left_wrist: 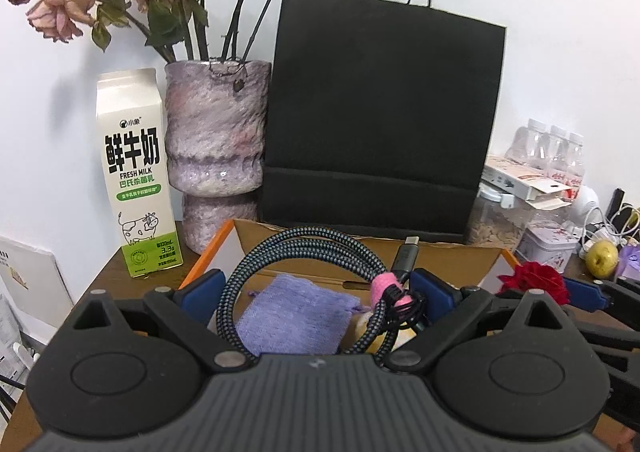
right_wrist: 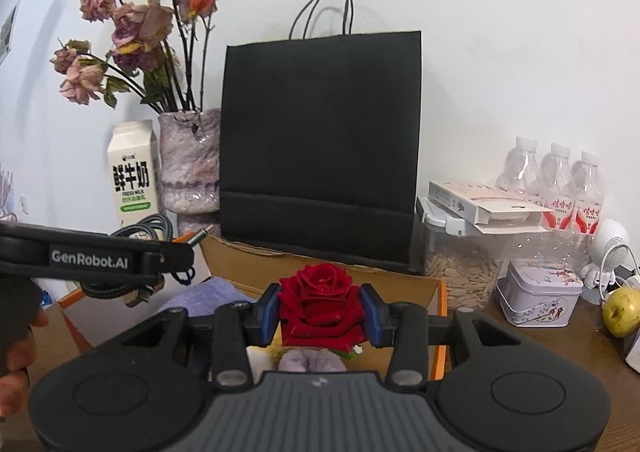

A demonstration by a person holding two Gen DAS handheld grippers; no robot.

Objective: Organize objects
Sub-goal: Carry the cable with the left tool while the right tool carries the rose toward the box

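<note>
**Cable and rose held over the open box**

Your brown surface (right_wrist: 560,336) sits against a white wall. The left gripper (left_wrist: 316,292) jaws clamp a coiled cable (left_wrist: 304,252); the right gripper (right_wrist: 322,310) jaws clamp a red rose (right_wrist: 318,302), both above the cardboard box (right_wrist: 400,280). Only the right view reads "GenRobot.AI". The milk carton (left_wrist: 136,176) says "FRESH MILK".

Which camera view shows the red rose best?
The right wrist view: the red rose fills the centre, its whole bloom clear between the right tongs, which are shut on it. The left wrist view shows only part of it at the right edge, beside the right tongs' blue fingertip.
</note>
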